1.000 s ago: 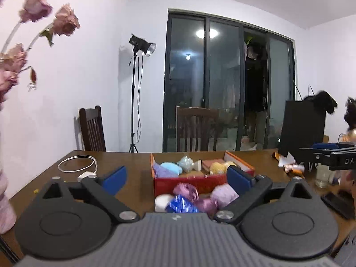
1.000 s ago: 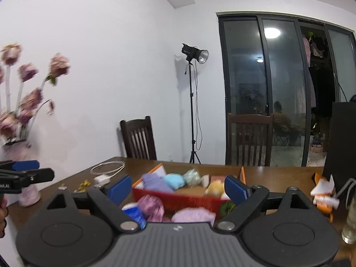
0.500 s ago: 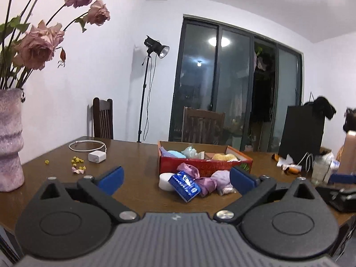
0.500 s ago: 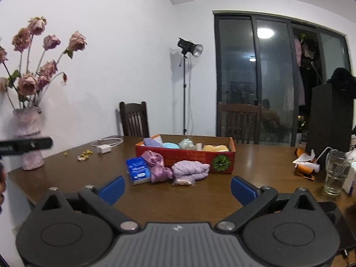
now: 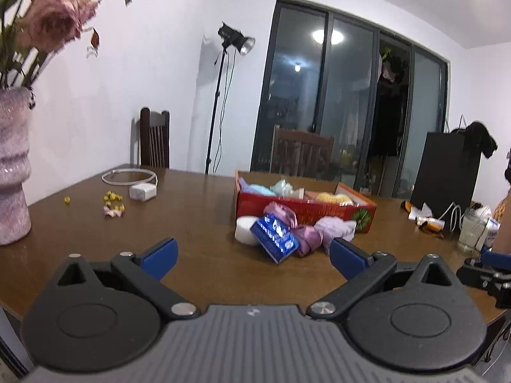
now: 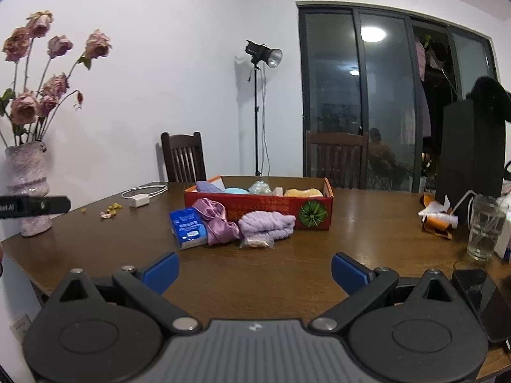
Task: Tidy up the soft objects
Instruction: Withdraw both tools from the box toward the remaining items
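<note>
A red cardboard box stands mid-table and holds several soft items. In front of it lie a blue tissue pack, a pink satin scrunchie, a folded lilac towel, a small clear packet and a white roll. My left gripper is open and empty, low over the near table edge, short of the pile. My right gripper is open wide and empty, also short of the pile.
A pink vase of dried roses stands at the left edge. A white charger with cable and scattered petals lie behind it. A drinking glass, a dark phone, wrappers and a black box crowd the right side.
Both grippers have sunk from above the pile to near table level and drawn back from the box. The right jaws have spread a little wider.
</note>
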The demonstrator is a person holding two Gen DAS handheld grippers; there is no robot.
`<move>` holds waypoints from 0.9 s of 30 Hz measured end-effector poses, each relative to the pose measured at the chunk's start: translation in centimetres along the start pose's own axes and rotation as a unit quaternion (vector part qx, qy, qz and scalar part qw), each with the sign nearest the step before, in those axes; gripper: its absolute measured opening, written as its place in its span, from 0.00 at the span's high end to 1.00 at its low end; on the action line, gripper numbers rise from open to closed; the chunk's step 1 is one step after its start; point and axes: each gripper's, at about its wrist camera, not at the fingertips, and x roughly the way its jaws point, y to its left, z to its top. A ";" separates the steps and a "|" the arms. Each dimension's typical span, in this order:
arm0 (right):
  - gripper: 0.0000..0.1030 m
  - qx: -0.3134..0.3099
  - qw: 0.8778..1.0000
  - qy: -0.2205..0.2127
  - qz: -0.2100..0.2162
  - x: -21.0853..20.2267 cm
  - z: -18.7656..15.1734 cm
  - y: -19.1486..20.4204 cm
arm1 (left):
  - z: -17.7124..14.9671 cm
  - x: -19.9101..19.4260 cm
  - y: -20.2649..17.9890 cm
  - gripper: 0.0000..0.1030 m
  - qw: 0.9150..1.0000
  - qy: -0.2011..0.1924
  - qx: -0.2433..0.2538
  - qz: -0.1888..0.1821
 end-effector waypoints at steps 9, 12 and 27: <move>0.01 0.025 0.999 0.024 -0.014 4.0 -0.6 -2.5 | -1.0 4.8 -1.5 0.00 0.999 0.046 0.009 -0.002; 0.01 0.030 0.999 0.030 -0.009 5.7 -0.5 -2.9 | -1.1 6.8 -2.2 0.00 0.998 0.059 0.015 -0.002; 0.08 0.086 0.990 0.097 0.049 18.2 2.3 -5.2 | 0.8 18.1 -3.0 0.00 0.993 0.121 0.005 -0.011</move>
